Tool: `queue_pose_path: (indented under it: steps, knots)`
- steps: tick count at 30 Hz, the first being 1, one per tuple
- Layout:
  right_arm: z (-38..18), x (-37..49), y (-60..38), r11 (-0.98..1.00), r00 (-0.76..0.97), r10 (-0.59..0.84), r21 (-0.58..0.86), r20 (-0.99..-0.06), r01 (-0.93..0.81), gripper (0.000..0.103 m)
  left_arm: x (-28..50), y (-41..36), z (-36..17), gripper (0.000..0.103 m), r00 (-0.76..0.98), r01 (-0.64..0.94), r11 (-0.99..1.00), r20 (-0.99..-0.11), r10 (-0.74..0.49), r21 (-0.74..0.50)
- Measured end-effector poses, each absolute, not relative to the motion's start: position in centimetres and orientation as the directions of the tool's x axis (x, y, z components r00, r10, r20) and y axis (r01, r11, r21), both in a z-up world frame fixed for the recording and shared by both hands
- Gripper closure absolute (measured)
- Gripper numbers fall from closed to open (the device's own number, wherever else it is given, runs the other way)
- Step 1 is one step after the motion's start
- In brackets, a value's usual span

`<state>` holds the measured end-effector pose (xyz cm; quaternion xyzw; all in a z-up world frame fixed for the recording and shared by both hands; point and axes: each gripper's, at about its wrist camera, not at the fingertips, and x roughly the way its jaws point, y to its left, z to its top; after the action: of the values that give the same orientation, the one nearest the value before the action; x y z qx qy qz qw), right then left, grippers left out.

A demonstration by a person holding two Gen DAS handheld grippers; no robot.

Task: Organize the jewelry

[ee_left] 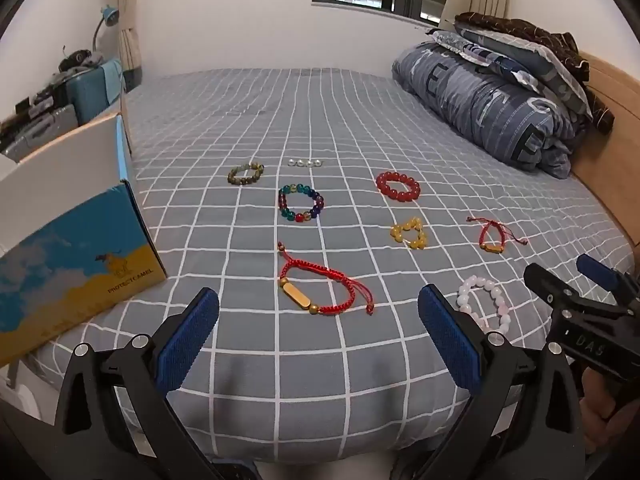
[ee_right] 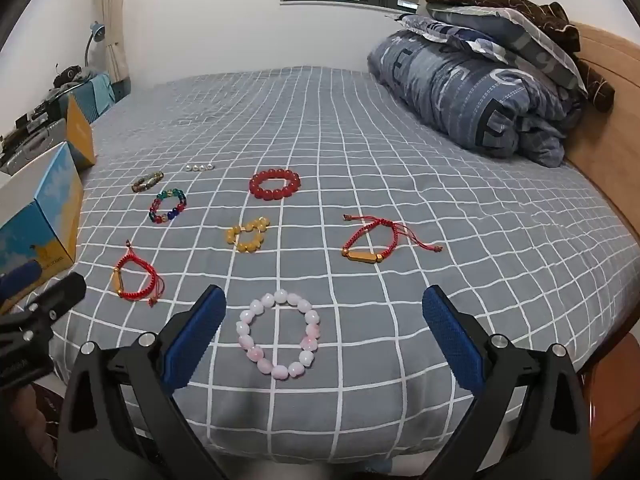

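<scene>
Several bracelets lie spread on a grey checked bedsheet point(ee_left: 280, 100). My left gripper point(ee_left: 318, 294) is open, hovering just short of a red cord bracelet with a gold bar point(ee_left: 320, 292). Beyond it lie a multicoloured bead bracelet point(ee_left: 301, 203), an olive one point(ee_left: 245, 173), a short row of pearls point(ee_left: 305, 163), a red bead bracelet point(ee_left: 398, 185) and a yellow one point(ee_left: 409, 233). My right gripper point(ee_right: 324, 292) is open above a pink bead bracelet point(ee_right: 279, 334). A second red cord bracelet point(ee_right: 376, 240) lies farther out. Nothing is held.
An open blue-and-yellow cardboard box point(ee_left: 72, 256) stands on the bed's left edge. A folded quilt with pillows point(ee_left: 492, 92) is piled at the far right against a wooden headboard point(ee_left: 608, 148). A suitcase point(ee_left: 92, 88) and clutter sit beyond the box. The bed's front edge runs under both grippers.
</scene>
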<state>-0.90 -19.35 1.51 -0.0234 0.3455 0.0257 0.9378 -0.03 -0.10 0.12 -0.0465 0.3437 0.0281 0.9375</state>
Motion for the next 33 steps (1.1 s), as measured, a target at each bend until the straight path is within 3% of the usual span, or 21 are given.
queue_pose_path:
  steps: [8, 33]
  knots:
    - [0.79, -0.23, -19.75, 0.998, 0.742, 0.043, 0.000, -0.669, -0.057, 0.008, 0.08, 0.03, -0.39, 0.006, 0.768, -0.095, 0.995, -0.636, 0.080, 0.010]
    - [0.85, -0.69, -19.00, 0.998, 0.750, 0.041, -0.012, -0.660, -0.065, 0.008, 0.35, -0.57, -0.63, 0.006, 0.756, -0.119, 0.993, -0.648, 0.093, 0.004]
